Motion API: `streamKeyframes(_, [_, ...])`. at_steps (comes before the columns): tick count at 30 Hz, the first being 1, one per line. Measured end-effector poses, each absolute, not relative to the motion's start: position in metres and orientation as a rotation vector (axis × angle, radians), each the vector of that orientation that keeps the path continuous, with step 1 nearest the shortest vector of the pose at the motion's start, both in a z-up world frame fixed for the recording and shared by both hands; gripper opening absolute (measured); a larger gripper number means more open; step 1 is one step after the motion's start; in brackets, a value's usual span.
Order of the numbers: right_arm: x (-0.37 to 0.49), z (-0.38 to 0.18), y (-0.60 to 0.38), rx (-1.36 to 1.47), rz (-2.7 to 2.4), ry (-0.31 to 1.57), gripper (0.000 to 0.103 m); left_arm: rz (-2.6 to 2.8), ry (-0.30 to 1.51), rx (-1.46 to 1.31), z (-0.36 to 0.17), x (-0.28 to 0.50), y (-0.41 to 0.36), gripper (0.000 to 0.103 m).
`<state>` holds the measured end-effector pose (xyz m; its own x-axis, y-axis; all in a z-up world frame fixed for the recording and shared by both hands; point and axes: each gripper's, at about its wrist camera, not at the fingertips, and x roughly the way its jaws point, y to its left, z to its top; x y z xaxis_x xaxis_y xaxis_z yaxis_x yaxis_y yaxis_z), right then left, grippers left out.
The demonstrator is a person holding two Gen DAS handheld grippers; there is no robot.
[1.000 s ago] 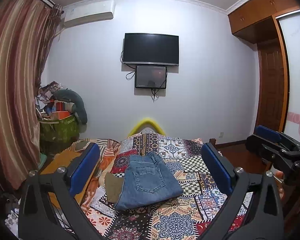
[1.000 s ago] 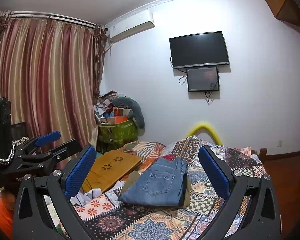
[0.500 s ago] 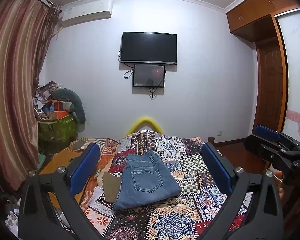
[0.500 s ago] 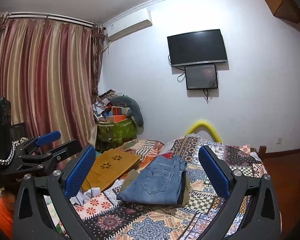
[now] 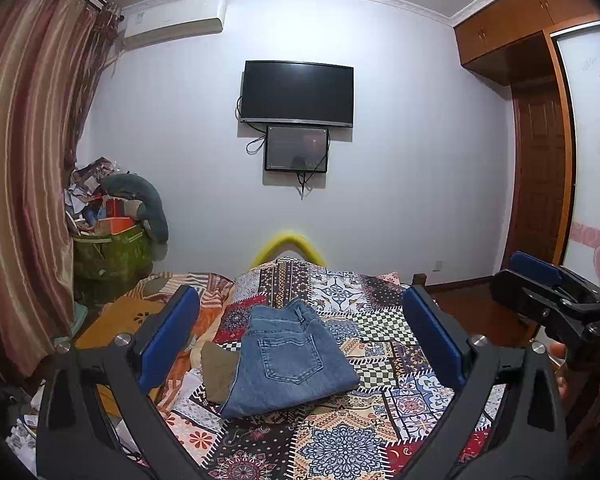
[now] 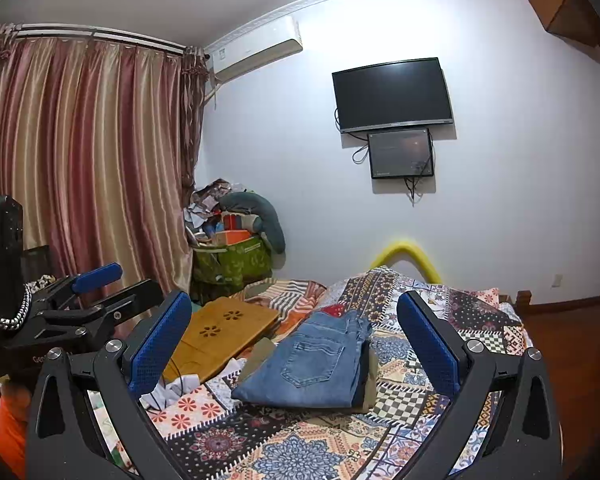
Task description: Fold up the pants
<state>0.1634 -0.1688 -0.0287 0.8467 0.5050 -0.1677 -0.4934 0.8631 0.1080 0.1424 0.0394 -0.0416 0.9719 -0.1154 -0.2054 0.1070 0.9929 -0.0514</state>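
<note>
Your folded jeans [image 5: 290,356] lie mid-bed on the patchwork quilt [image 5: 380,432], partly over an olive garment [image 5: 218,372], just as a second ago. Your left tongs [image 5: 300,336] and right tongs [image 6: 294,344] are both spread wide, gripping nothing, above the bed's near edge. Since the earlier frame both have tilted slightly, barely shifting the jeans in each wrist view.

Both views share bed [image 5: 380,320], seemingly raised.
</note>
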Motion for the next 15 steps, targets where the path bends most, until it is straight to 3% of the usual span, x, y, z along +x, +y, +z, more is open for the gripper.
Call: streamKeyframes(15, [0.1654,-0.0295,-0.1707,0.06,0.521,0.196,0.102,-0.126,0.216,-0.073,-0.0429,0.1448,0.044,0.103])
